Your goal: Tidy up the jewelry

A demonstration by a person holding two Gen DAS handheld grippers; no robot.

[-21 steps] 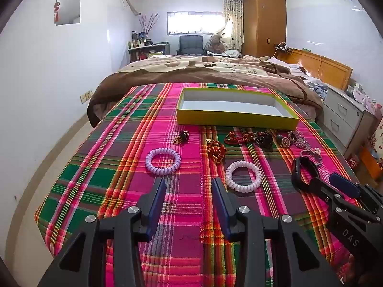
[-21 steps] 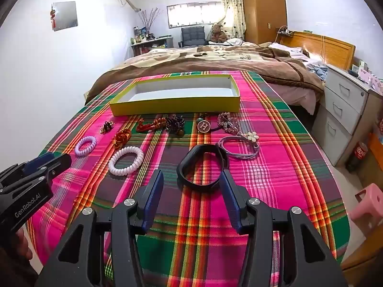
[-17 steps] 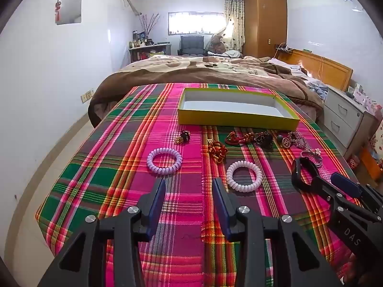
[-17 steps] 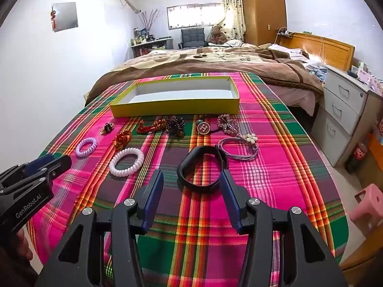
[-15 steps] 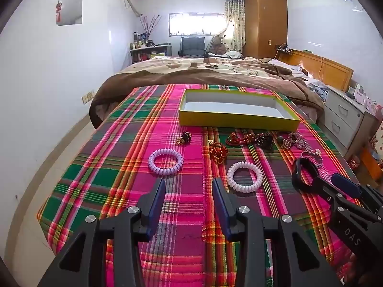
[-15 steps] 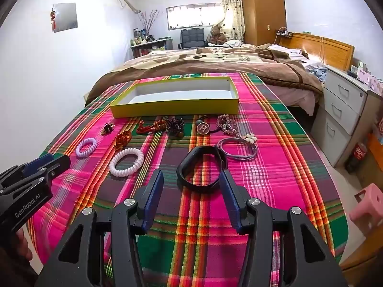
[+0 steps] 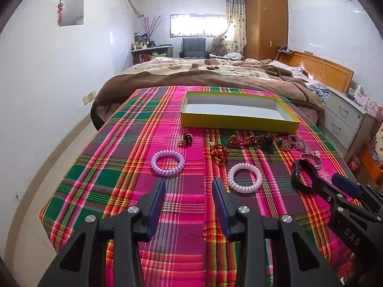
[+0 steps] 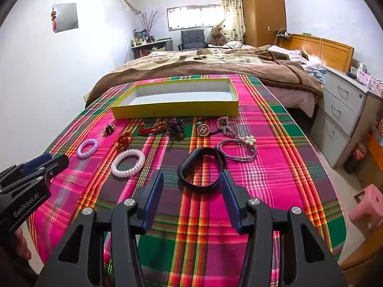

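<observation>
An empty yellow box (image 7: 239, 122) (image 8: 177, 111) stands on the far part of a plaid-covered table. In front of it lie a purple coil band (image 7: 168, 162) (image 8: 87, 148), a white coil band (image 7: 245, 177) (image 8: 128, 159), a red knot piece (image 7: 219, 154), red and dark bead pieces (image 8: 165, 126), an H charm (image 8: 203, 129), a grey flower band (image 8: 239, 149) and a black band (image 8: 202, 171). My left gripper (image 7: 189, 192) is open and empty, short of the two coil bands. My right gripper (image 8: 191, 184) is open, its fingertips either side of the black band's near end.
The plaid cloth (image 7: 119, 167) ends at the table edges left, right and near. A bed with a brown blanket (image 7: 203, 76) lies beyond the box. Grey drawers (image 8: 342, 119) and a pink stool (image 8: 366, 205) stand to the right.
Both grippers have stayed open; the views have shifted only slightly, with the left gripper easing back a little from the jewelry.
</observation>
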